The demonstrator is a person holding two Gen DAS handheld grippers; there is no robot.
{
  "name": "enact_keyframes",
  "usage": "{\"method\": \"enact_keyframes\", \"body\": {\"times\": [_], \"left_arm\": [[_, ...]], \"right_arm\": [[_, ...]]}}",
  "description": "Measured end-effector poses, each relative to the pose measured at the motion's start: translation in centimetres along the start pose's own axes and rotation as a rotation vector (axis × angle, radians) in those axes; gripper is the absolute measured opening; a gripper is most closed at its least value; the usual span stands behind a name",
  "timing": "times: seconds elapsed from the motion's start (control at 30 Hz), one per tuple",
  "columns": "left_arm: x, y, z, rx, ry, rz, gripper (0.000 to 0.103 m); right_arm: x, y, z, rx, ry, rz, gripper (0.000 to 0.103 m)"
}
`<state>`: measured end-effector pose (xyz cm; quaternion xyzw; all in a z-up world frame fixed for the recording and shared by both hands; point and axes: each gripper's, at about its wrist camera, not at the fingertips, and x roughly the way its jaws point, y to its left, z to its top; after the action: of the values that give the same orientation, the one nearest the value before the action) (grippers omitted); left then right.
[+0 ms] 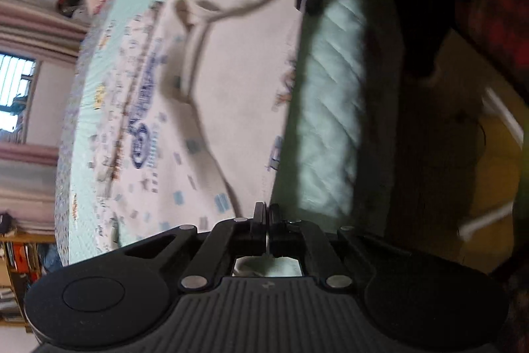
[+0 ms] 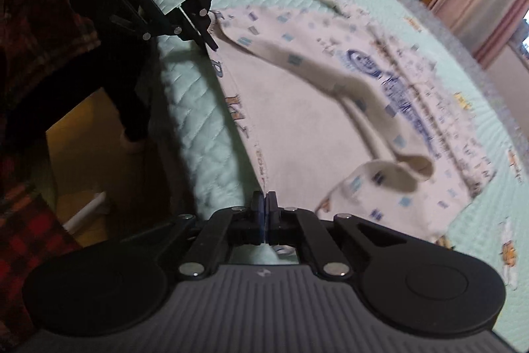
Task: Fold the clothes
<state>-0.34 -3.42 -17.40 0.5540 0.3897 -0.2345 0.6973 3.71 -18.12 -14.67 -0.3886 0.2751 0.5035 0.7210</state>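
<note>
Garment [image 1: 241,81], cream with small blue squares and blue print, lies spread on the bed [image 1: 330,95] over a mint quilted cover, near the bed's edge. Left claw [image 1: 267,214] is clenched on one corner of the cloth's near hem. Right claw [image 2: 263,204] is clenched on the other corner of this hem.

I can read no text in either wrist view: the white garment [image 2: 297,128] carries a dark blue printed emblem [image 2: 358,60] with lines of lettering beside it and more lettering along its hem, all too blurred to make out.
</note>
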Motion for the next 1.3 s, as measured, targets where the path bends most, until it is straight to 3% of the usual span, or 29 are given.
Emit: {"method": "enact_keyframes", "body": {"times": [0.17,0.3,0.37,0.43,0.47,0.5,0.57,0.6,0.73,0.83,1.03,1.3], "left_arm": [[0.4,0.0,0.0,-0.014,0.001,-0.021,0.000],[-0.4,0.6,-0.6,-0.082,-0.011,-0.047,0.002],[-0.9,0.9,-1.0,-0.117,-0.017,-0.060,0.012],[-1.3,1.2,-1.3,-0.151,-0.023,-0.073,0.017],[-1.5,1.8,-1.5,-0.190,-0.032,-0.067,0.019],[-1.6,2.3,-1.6,-0.227,-0.037,-0.052,0.021],[-1.6,3.1,-1.8,-0.276,-0.041,-0.024,0.026],[-1.6,3.2,-1.8,-0.288,-0.041,-0.013,0.027],[-1.4,3.6,-1.7,-0.322,-0.041,0.028,0.037],[-1.3,3.2,-1.6,-0.319,-0.047,0.041,0.042],[-0.3,3.9,-1.2,-0.361,-0.057,0.058,0.052],[0.6,4.3,-1.1,-0.392,-0.033,0.099,0.063]], "right_arm": [[0.3,0.4,-0.6,0.030,0.012,0.016,0.001],[-0.6,0.0,-1.2,0.103,0.020,0.054,0.001],[-2.1,-0.6,-1.4,0.166,-0.043,0.039,0.002],[-3.8,-1.3,-1.3,0.224,-0.116,-0.031,0.004],[-4.3,-1.6,-1.1,0.240,-0.146,-0.092,0.010],[-4.5,-1.8,-0.9,0.247,-0.157,-0.151,0.022],[-3.5,-2.2,-0.1,0.235,-0.136,-0.243,0.040],[-2.6,-2.2,0.2,0.224,-0.113,-0.276,0.044],[1.1,-2.1,1.1,0.247,-0.061,-0.315,0.044],[2.7,-1.7,1.5,0.256,-0.034,-0.392,0.044],[2.7,-2.3,0.5,0.353,-0.037,-0.449,0.039],[2.7,-1.6,0.0,0.332,-0.028,-0.503,0.040]]}}
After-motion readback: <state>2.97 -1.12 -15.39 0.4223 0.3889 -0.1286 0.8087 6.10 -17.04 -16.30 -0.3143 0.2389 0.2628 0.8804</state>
